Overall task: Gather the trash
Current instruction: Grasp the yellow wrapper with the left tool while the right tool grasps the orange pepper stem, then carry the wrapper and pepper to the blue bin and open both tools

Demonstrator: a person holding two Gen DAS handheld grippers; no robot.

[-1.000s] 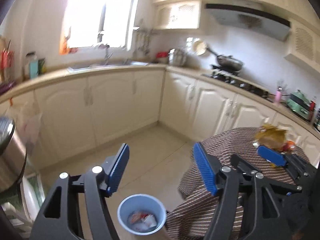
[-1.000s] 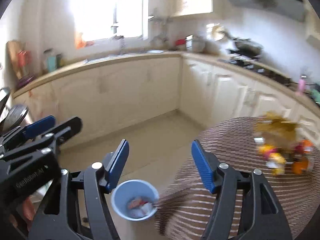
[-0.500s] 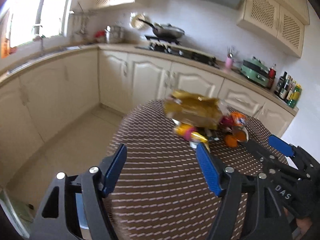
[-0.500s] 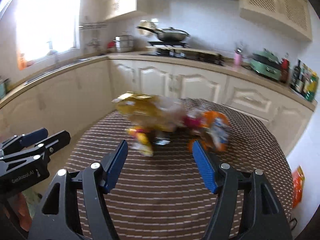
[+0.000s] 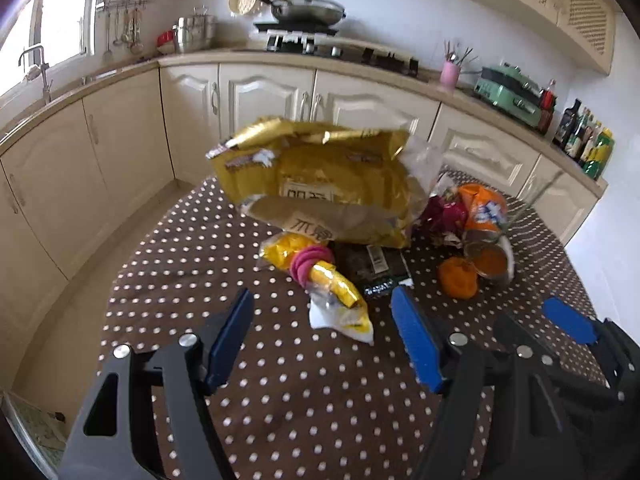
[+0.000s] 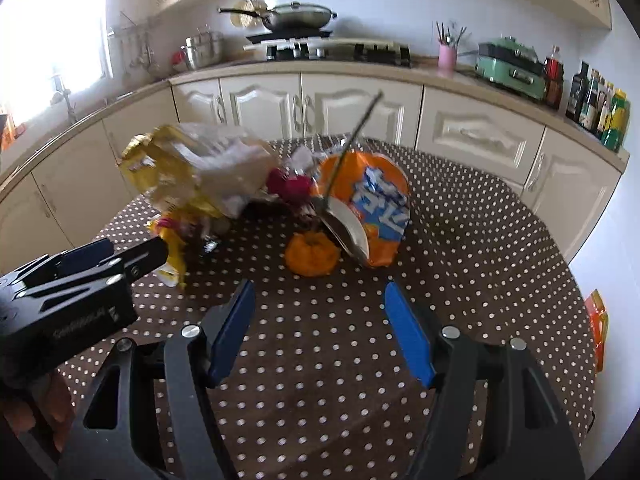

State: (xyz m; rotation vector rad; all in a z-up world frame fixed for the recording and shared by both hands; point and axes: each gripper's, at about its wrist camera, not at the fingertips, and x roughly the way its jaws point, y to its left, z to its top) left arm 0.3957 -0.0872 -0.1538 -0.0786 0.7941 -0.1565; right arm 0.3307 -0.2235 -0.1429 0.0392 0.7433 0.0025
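Observation:
Trash lies in a heap on the brown polka-dot table (image 5: 280, 380). A big gold bag (image 5: 332, 184) leans at the back. In front of it lie a yellow wrapper with a pink ring (image 5: 320, 276), a dark packet (image 5: 374, 268), an orange peel (image 5: 458, 278) and an orange snack bag (image 5: 482, 210). My left gripper (image 5: 322, 336) is open and empty, just short of the yellow wrapper. My right gripper (image 6: 318, 328) is open and empty, short of the orange peel (image 6: 312, 256) and the orange snack bag (image 6: 372, 208), which has a spoon (image 6: 340, 184) propped in it.
Cream kitchen cabinets (image 5: 260, 100) run behind the table, with a stove and wok (image 5: 304, 12) on the counter. A green appliance (image 6: 512, 68) and bottles (image 6: 600, 108) stand at the right. An orange packet (image 6: 596, 320) lies on the floor right of the table.
Both grippers swung from the blue bin on the floor to the table and moved closer to the trash heap. Both stayed open and empty.

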